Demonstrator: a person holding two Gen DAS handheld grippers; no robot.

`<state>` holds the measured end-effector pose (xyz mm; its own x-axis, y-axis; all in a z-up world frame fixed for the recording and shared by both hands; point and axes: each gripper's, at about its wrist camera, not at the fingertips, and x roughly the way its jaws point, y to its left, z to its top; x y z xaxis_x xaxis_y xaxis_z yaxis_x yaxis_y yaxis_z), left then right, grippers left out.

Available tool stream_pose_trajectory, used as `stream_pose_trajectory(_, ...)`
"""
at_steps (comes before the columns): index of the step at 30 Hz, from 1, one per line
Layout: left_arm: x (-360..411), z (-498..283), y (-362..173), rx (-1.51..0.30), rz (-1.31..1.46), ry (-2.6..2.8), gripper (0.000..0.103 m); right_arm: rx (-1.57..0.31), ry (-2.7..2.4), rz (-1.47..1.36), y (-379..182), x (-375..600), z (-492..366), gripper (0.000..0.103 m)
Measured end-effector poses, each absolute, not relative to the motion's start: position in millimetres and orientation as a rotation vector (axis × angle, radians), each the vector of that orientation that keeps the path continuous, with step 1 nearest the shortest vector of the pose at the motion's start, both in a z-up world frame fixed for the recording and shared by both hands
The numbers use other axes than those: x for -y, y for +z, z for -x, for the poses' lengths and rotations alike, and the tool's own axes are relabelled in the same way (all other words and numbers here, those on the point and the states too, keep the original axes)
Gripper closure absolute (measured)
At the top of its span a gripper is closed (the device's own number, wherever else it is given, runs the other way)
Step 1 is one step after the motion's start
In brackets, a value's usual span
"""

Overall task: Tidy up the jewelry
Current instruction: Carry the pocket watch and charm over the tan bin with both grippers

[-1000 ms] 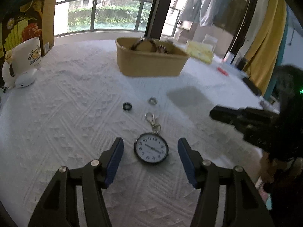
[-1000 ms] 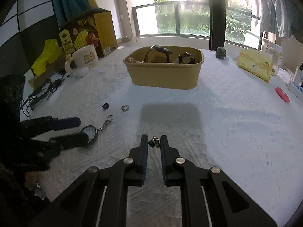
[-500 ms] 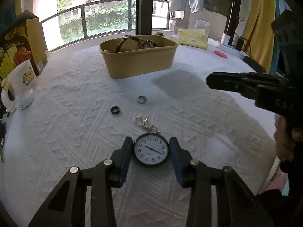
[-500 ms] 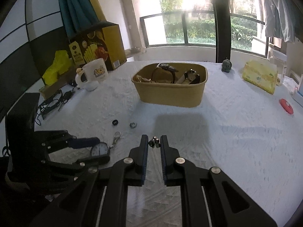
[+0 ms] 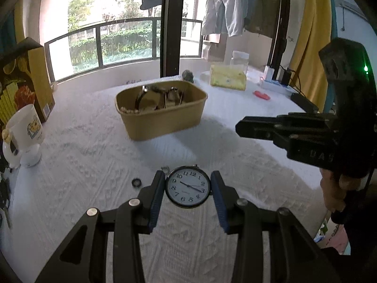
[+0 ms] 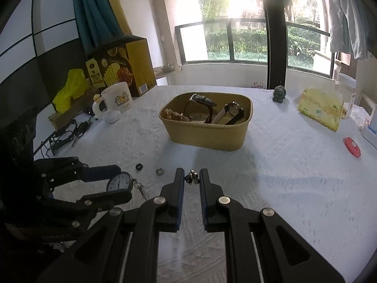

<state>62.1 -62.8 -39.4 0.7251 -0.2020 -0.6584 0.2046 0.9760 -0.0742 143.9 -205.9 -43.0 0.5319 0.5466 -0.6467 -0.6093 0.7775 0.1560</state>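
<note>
Left gripper with fingers pinching the pocket watch by its rim, right gripper nipped tight on a small metal trinket, both lifted off the desk, tan box straight ahead on the far side, nearer the right.

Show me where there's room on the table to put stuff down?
Bare cloth between the box and red disc. It's crowded by the mug, and two rings lie beside the watch.
</note>
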Motion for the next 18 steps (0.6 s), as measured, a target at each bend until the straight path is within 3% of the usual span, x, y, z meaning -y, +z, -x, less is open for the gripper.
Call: stream_pose_trajectory(18,52.7,-91.0,-8.4,-0.639,-0.003,-0.241,0.064,-0.706,0.656,0.077,-25.5,210.3,-181.4,0.091)
